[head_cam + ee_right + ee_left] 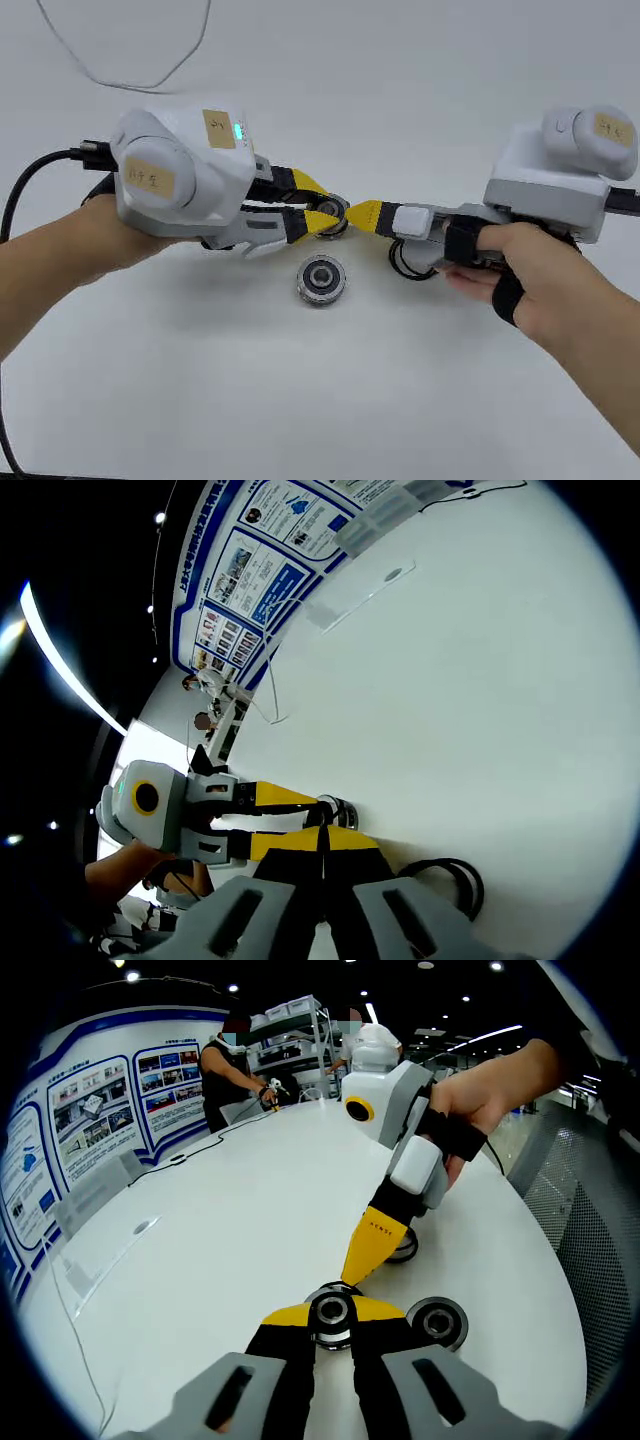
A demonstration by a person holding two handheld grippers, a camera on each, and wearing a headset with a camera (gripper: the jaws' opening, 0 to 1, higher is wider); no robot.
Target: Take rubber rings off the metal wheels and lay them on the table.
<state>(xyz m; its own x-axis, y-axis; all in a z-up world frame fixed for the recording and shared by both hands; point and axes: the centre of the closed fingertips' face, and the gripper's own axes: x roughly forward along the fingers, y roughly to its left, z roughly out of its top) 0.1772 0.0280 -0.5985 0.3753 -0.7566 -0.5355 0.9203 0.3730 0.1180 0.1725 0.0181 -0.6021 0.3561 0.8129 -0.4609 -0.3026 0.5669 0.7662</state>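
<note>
Your left gripper (316, 207) has its yellow-tipped jaws closed narrowly on a small metal wheel (332, 1311), one tip on each side of it. A second metal wheel (321, 279) lies flat on the white table (300, 400) just beside those jaws, clear of them. Your right gripper (366, 216) has its jaws pressed together, the tips meeting the gripped wheel's rim opposite your left jaws, though I cannot tell whether they pinch anything, and loose black rubber rings (404, 264) lie on the table under the right jaws, back from the tips.
</note>
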